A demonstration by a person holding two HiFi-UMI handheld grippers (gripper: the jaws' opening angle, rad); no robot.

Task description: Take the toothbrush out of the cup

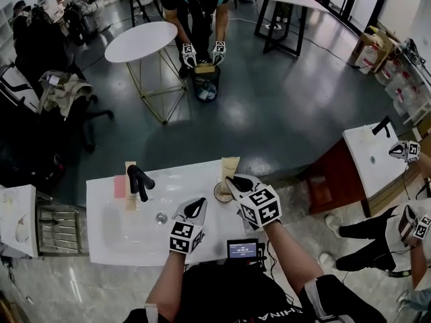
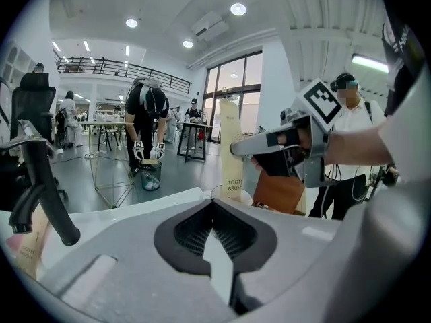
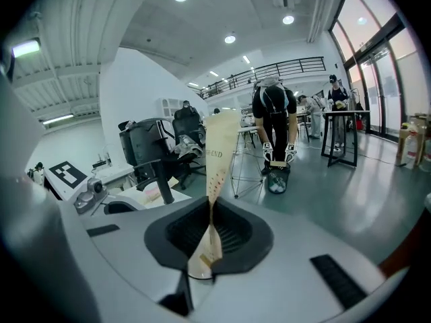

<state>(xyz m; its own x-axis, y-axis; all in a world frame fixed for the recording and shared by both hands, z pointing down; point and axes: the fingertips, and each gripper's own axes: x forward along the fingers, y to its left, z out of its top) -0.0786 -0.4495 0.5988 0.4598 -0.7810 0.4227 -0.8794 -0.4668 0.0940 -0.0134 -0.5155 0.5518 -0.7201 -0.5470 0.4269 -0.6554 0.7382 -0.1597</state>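
On the white counter the cup stands, grey floor spreading beyond.

Faucet well left of cup

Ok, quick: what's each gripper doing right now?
Left gripper: jaws closed, empty.
Right gripper: jaws closed on the tall beige paper-wrapped toothbrush.

There are 2 tongs, 2 toothbrush boxes, 1 cup, 1 faucet and 1 sink.
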